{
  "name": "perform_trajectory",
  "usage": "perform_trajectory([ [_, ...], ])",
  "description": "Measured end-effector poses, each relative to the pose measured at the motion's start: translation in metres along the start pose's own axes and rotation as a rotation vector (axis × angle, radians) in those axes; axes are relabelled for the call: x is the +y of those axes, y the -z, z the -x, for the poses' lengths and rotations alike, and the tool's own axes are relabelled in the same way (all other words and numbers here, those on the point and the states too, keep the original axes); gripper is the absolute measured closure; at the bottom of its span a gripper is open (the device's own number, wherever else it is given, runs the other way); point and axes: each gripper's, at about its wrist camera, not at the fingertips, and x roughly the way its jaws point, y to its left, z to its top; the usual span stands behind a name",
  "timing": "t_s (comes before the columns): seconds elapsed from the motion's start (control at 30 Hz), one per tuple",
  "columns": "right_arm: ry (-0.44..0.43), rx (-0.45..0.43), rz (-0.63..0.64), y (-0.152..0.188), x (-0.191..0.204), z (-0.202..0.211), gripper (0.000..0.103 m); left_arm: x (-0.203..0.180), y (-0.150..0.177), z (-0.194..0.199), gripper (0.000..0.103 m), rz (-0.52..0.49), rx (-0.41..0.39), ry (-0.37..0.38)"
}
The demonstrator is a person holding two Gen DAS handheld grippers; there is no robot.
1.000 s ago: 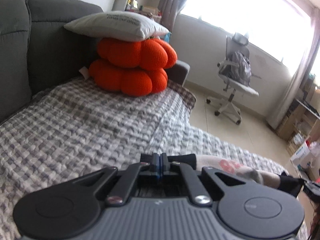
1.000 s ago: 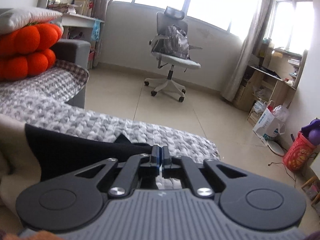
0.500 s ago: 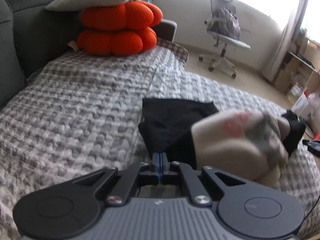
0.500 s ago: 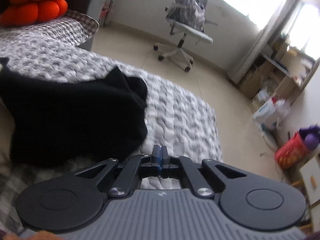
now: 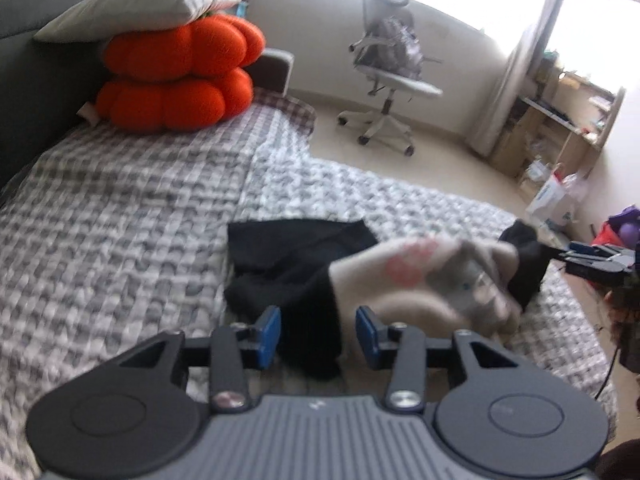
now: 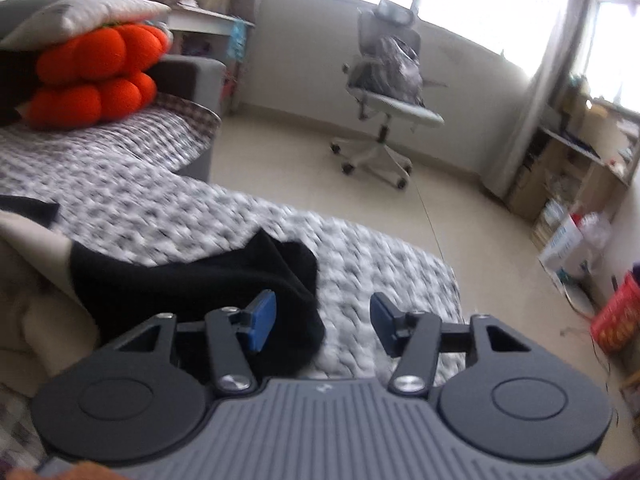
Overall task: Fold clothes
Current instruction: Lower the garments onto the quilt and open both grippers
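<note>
Both grippers have just been opening, jaws now spread, nothing pinched. Left gripper: black part of the garment lies on the blanket between the blue pads, pads clear of the cloth as far as I can tell. Right gripper: black sleeve end sits next to the left-hand pad and partly behind it, contact unclear; the other pad is over bare blanket.

Garment is a black-and-beige top with a red print, lying bunched on the grey checked blanket near its floor-side edge, well apart from the orange cushions. Beige part blurred. White pillow rests on top of the orange cushions, at the far end of the blanket from the garment. Office chair stands on the floor beyond the blanket
</note>
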Motion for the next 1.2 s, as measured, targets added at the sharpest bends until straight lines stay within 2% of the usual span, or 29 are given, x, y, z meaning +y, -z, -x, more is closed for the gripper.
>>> perform_trajectory([
  [0.1,-0.030,-0.041,-0.009,-0.009,0.004,0.005,0.047,0.005,-0.013,0.000,0.055,0.026,-0.024,0.024],
  [0.3,-0.134,-0.051,-0.006,-0.026,0.018,-0.005,0.047,0.010,-0.039,-0.021,0.055,0.042,-0.028,0.028],
  [0.47,-0.267,-0.037,0.003,-0.039,0.034,-0.021,0.046,0.005,-0.053,-0.054,0.055,-0.001,0.003,0.024],
  [0.7,-0.388,-0.024,0.038,-0.053,0.052,-0.040,0.042,-0.014,-0.067,-0.103,0.055,-0.091,0.019,0.042],
  [0.93,-0.463,0.012,0.075,-0.049,0.062,-0.054,0.041,-0.029,-0.060,-0.131,0.055,-0.160,0.053,0.090],
  [1.03,-0.485,0.024,0.085,-0.042,0.062,-0.055,0.039,-0.036,-0.051,-0.131,0.055,-0.192,0.055,0.095],
  [1.2,-0.508,0.044,0.089,-0.027,0.058,-0.046,0.038,-0.037,-0.039,-0.118,0.054,-0.177,0.040,0.122],
])
